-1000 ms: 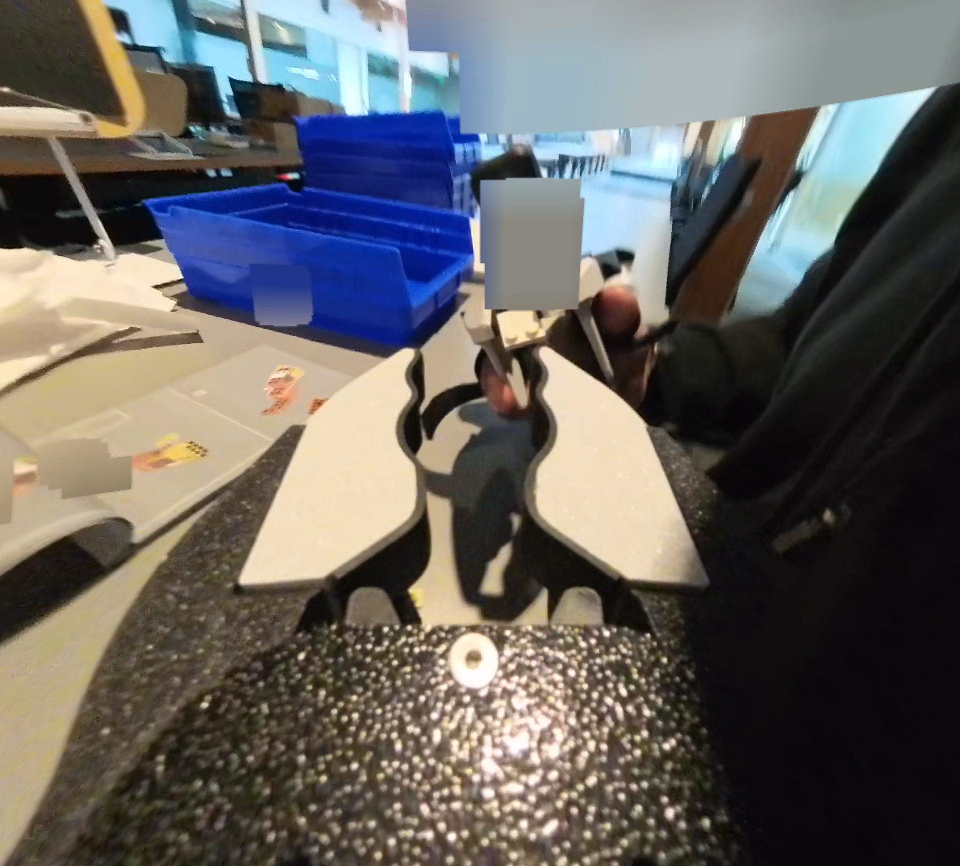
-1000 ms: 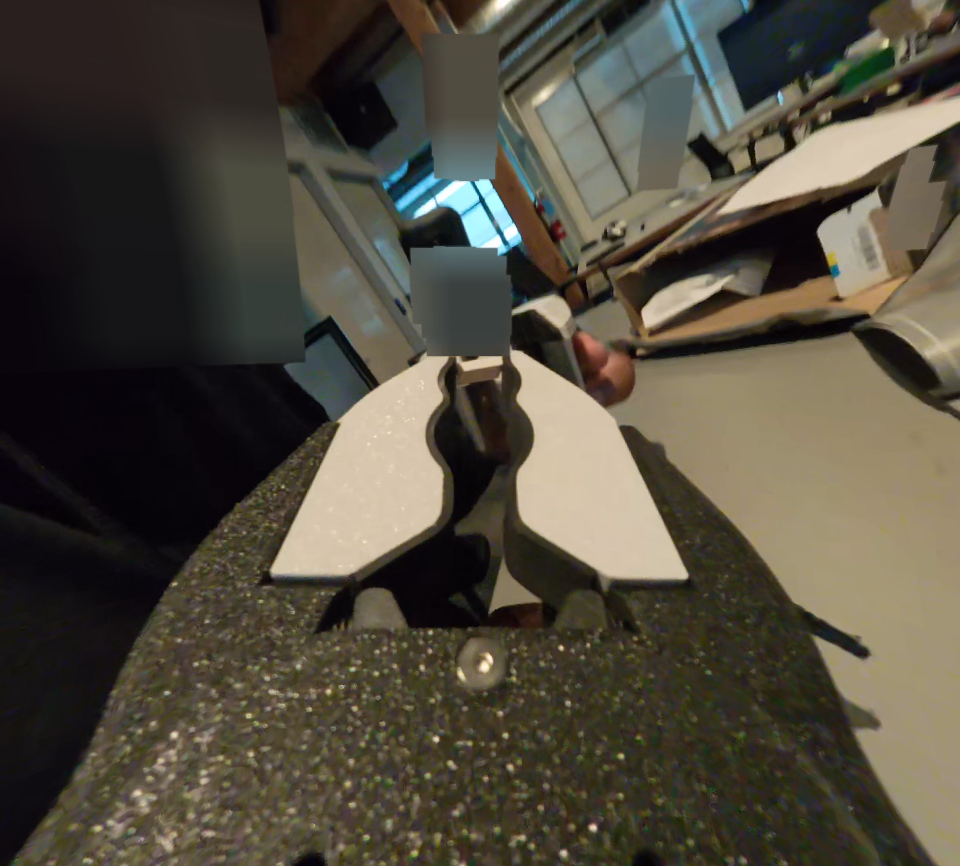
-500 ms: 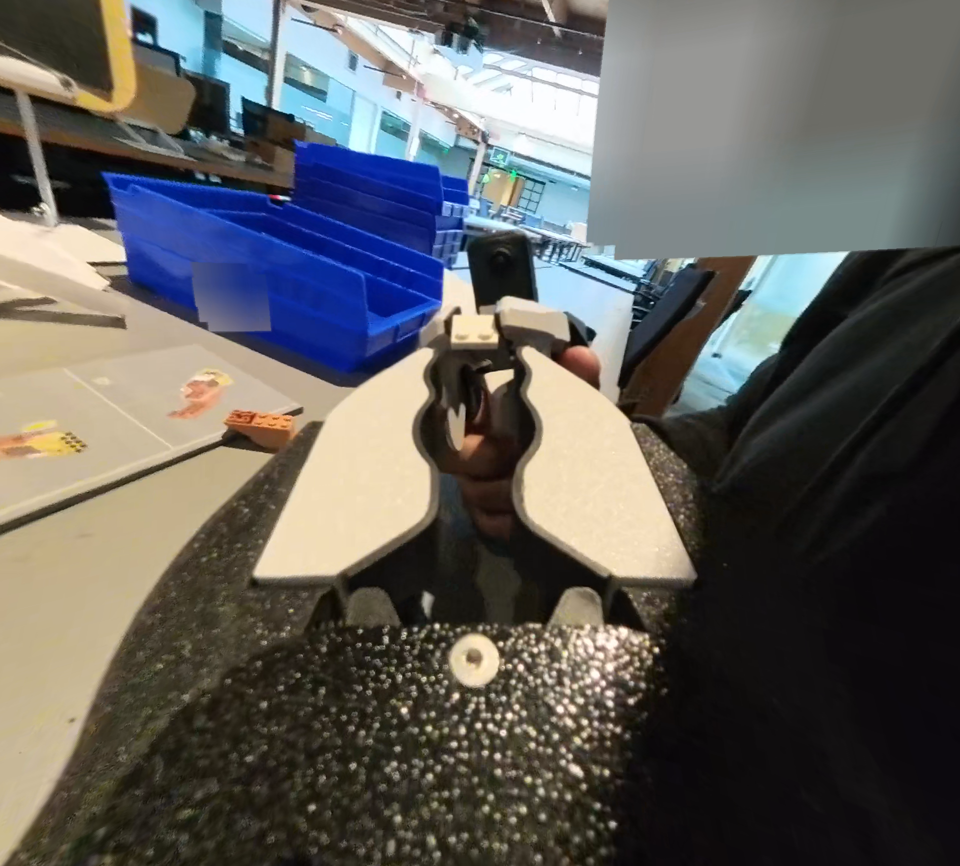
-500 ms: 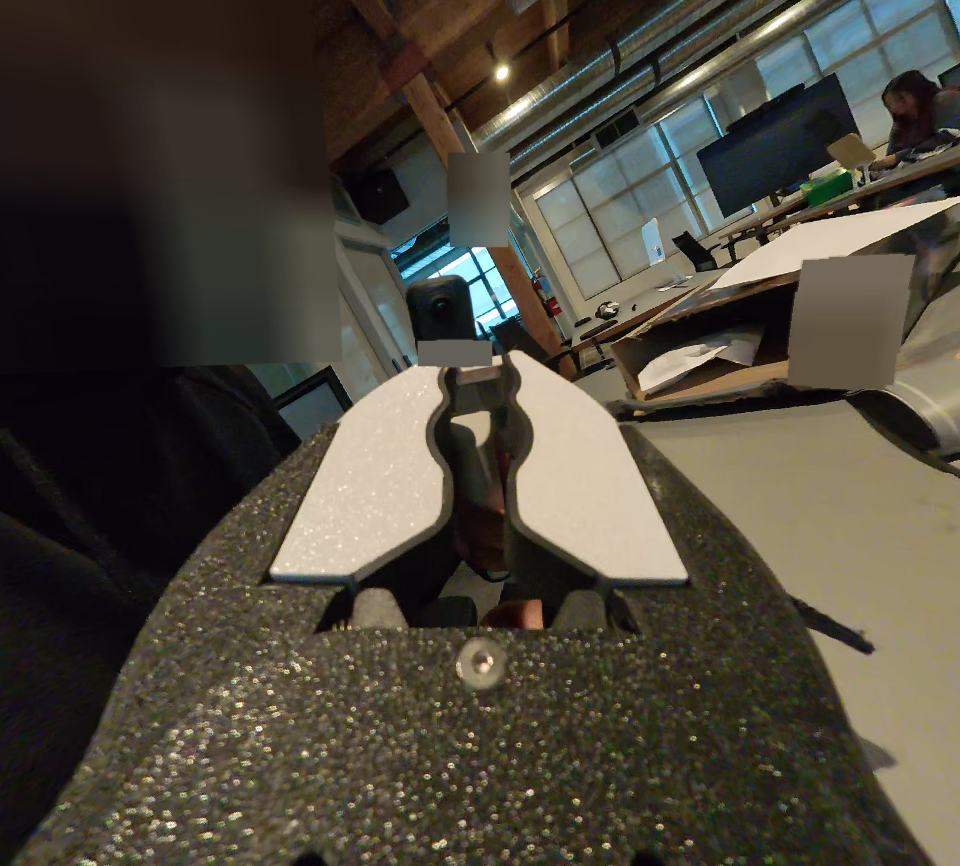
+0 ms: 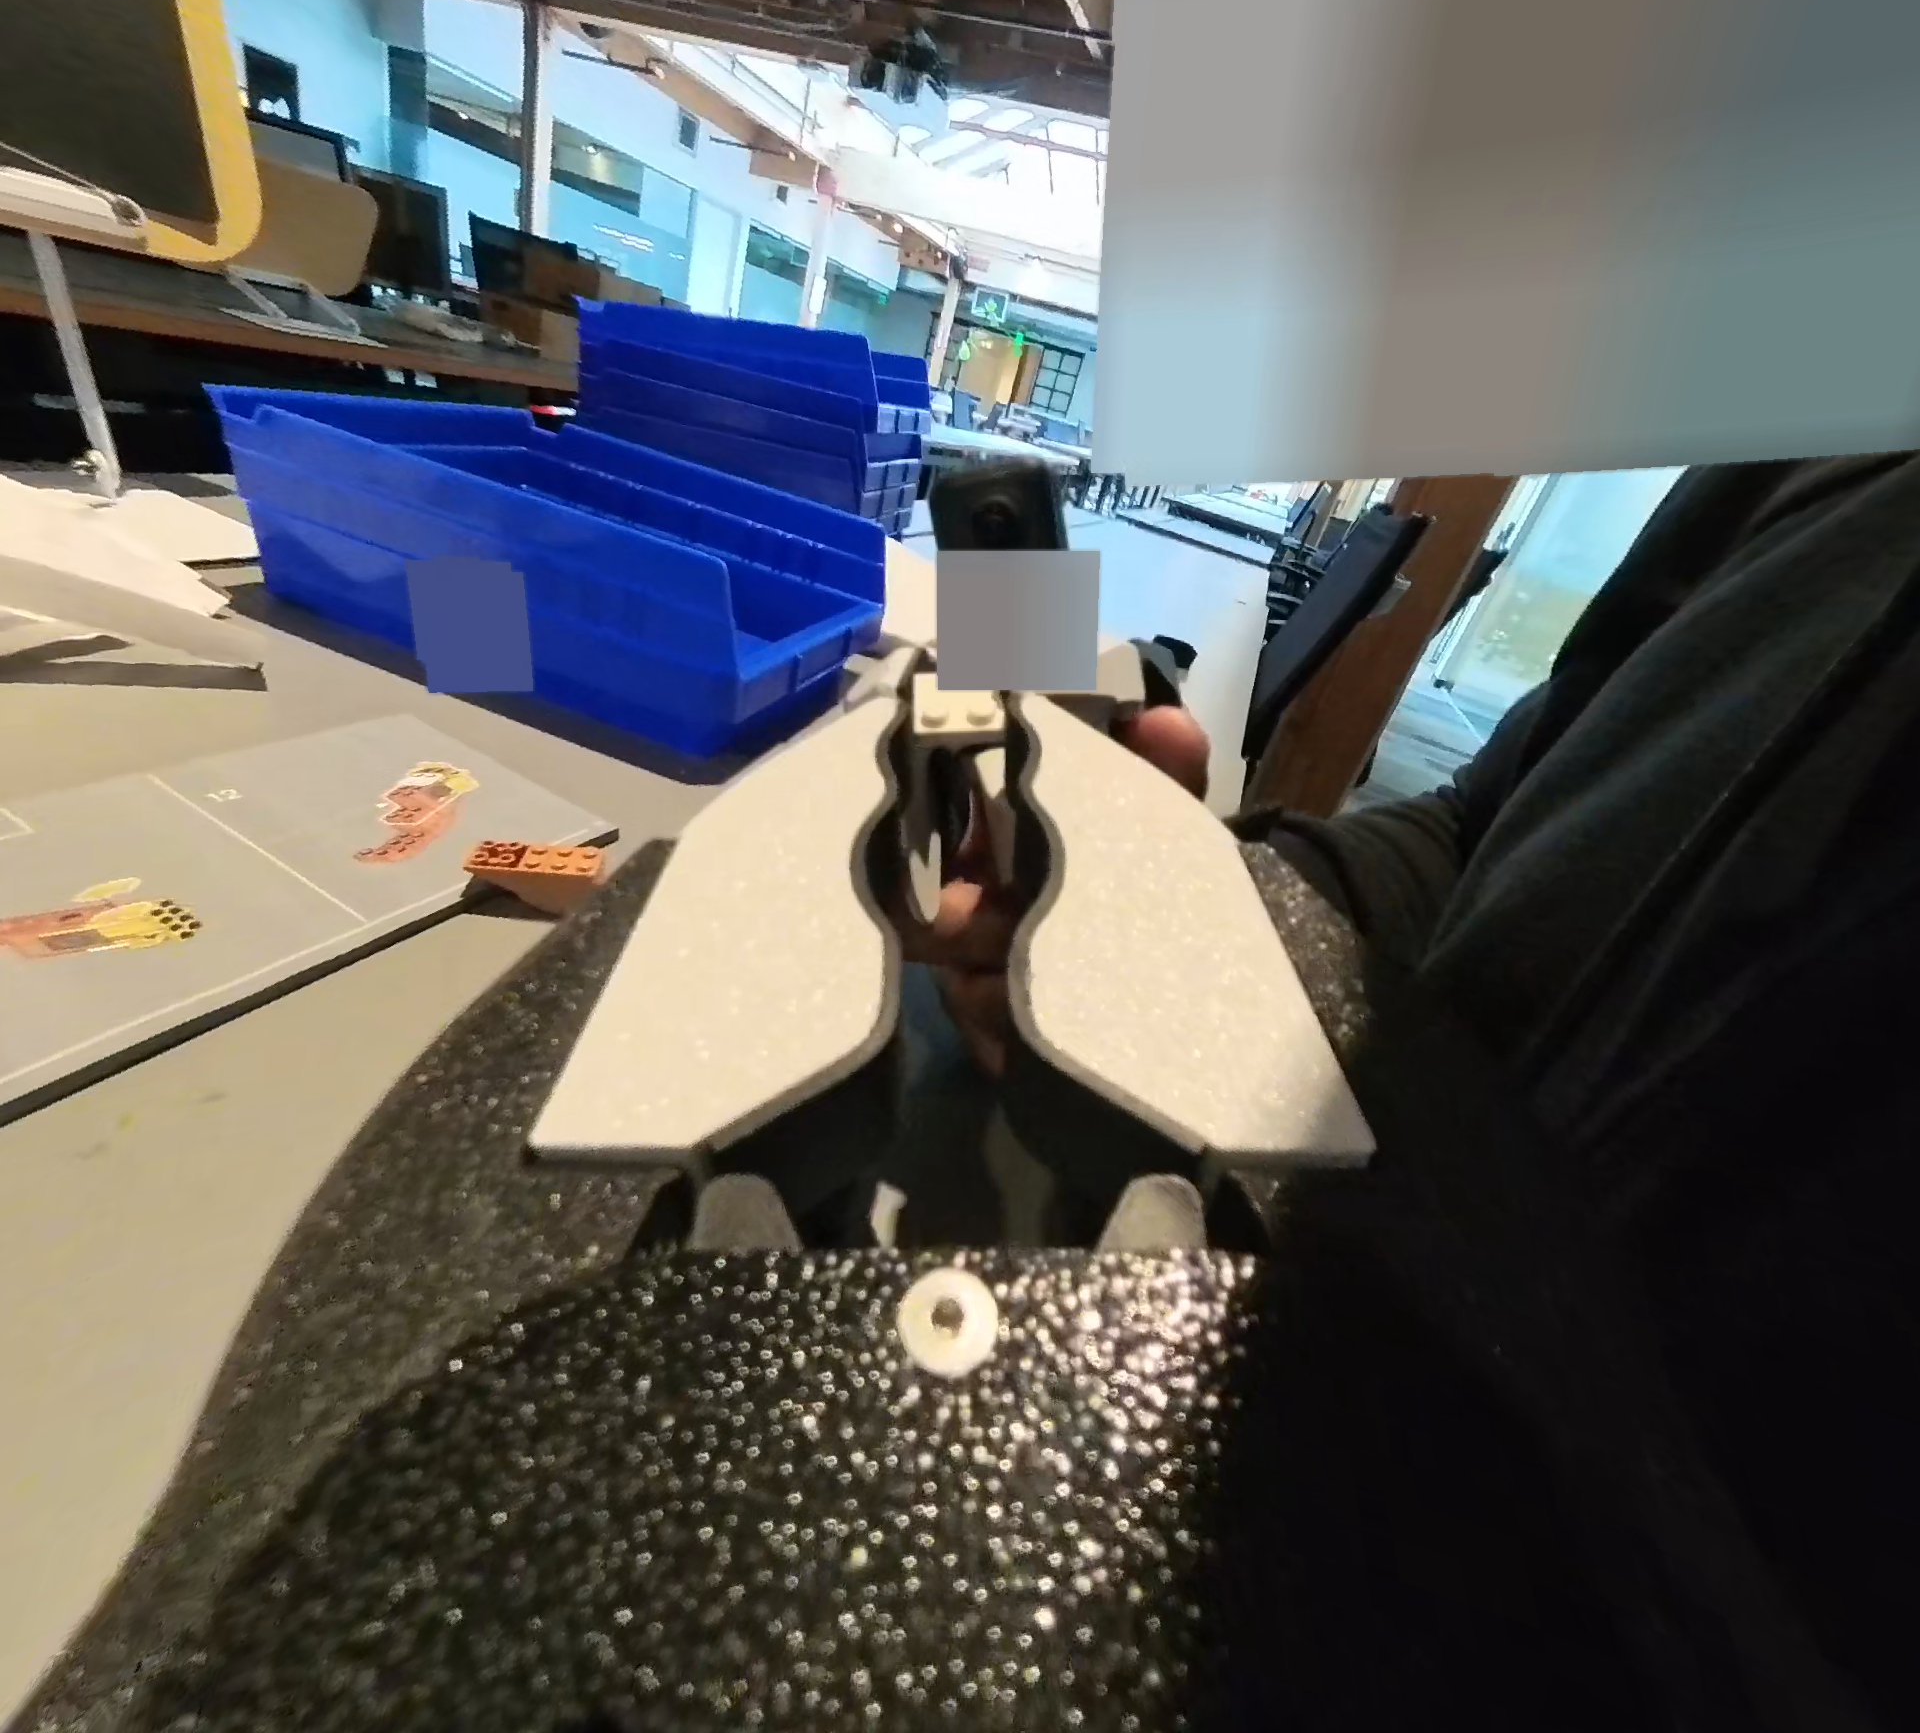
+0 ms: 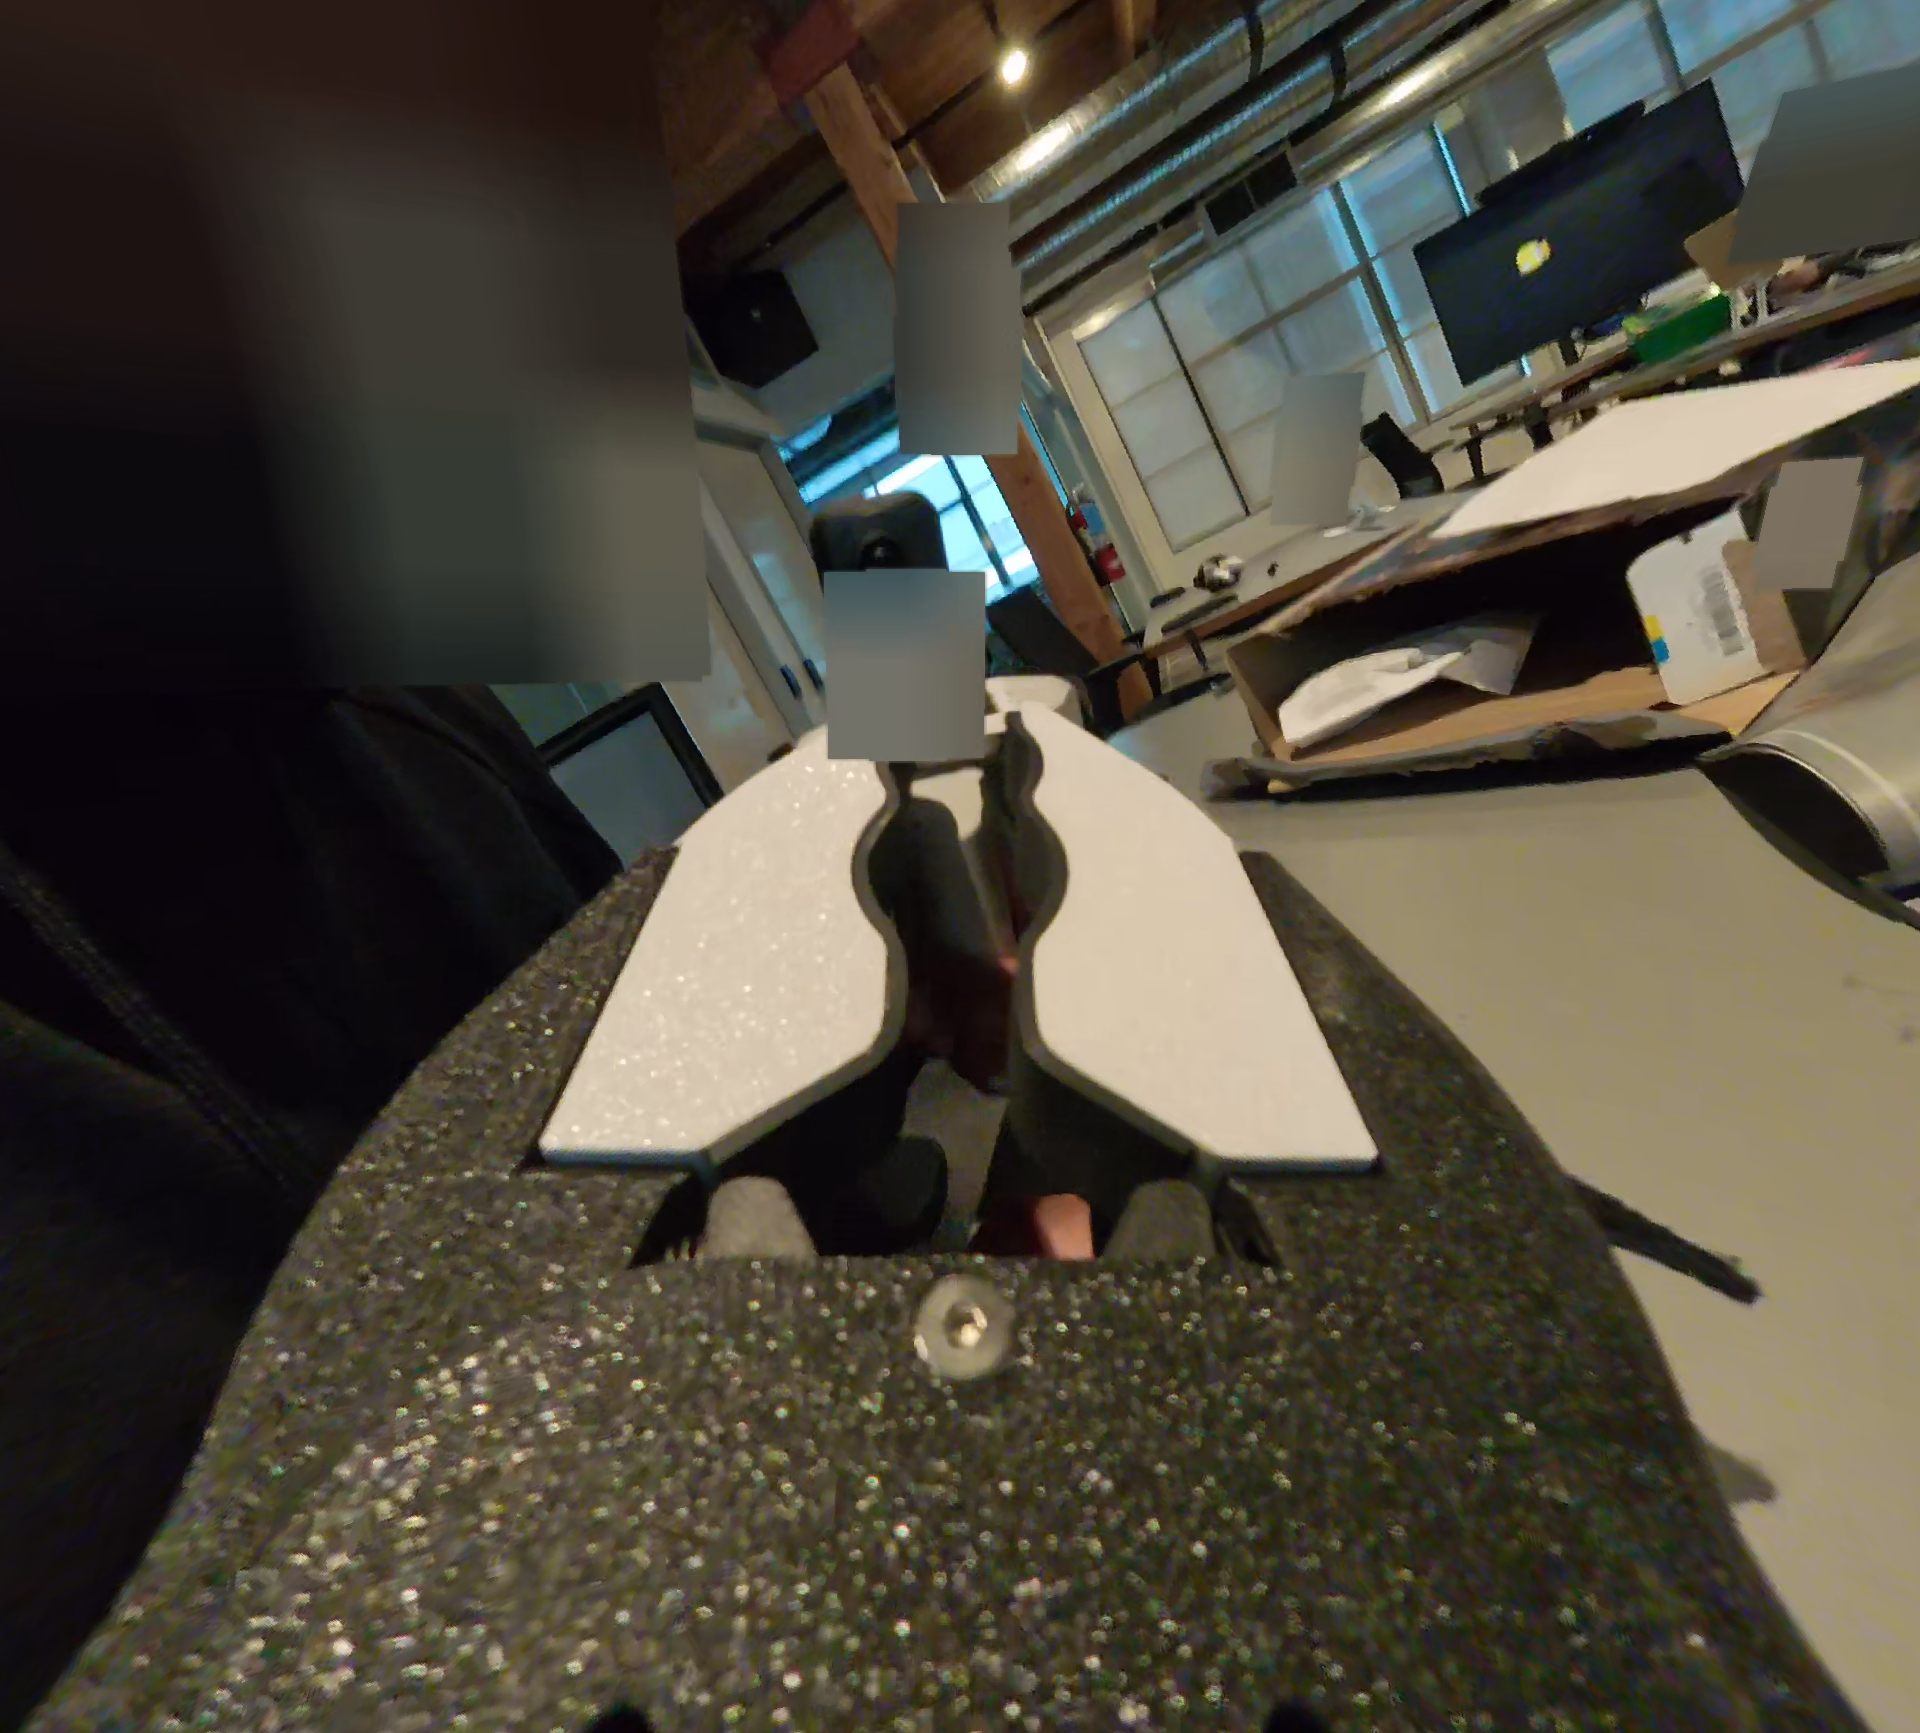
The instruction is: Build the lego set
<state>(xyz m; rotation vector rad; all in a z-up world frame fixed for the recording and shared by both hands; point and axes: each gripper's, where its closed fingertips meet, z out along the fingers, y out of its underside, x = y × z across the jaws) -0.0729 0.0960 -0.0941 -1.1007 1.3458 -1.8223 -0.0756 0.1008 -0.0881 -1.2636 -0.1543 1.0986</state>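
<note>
A small light-grey Lego piece (image 5: 958, 715) with studs on top sits between the tips of my left gripper (image 5: 961, 719), which is shut on it above the table. My right gripper faces it head-on from just behind the piece, its tips partly under a mosaic patch; its camera (image 5: 997, 514) shows above. In the right wrist view my right gripper (image 6: 961, 748) is nearly shut on the same grey piece (image 6: 943, 756), mostly hidden. An orange-brown brick (image 5: 535, 864) lies on the table by the instruction sheet (image 5: 208, 862).
Stacked blue bins (image 5: 582, 561) stand behind the sheet on the grey table (image 5: 156, 1247). In the right wrist view an open cardboard box (image 6: 1455, 696) and a metal can (image 6: 1829, 810) lie at the right. A person's dark sleeve (image 5: 1610, 956) fills the right side. Only a small space, under 4 cm, lies between the two pairs of fingers. The orange-brown brick (image 5: 535, 864) is about 20 cm from both grippers' fingertips.
My left gripper has risen, closed in from open, and taken the grey piece between its tips. Both views have tilted upward. The last half second shows little movement.
</note>
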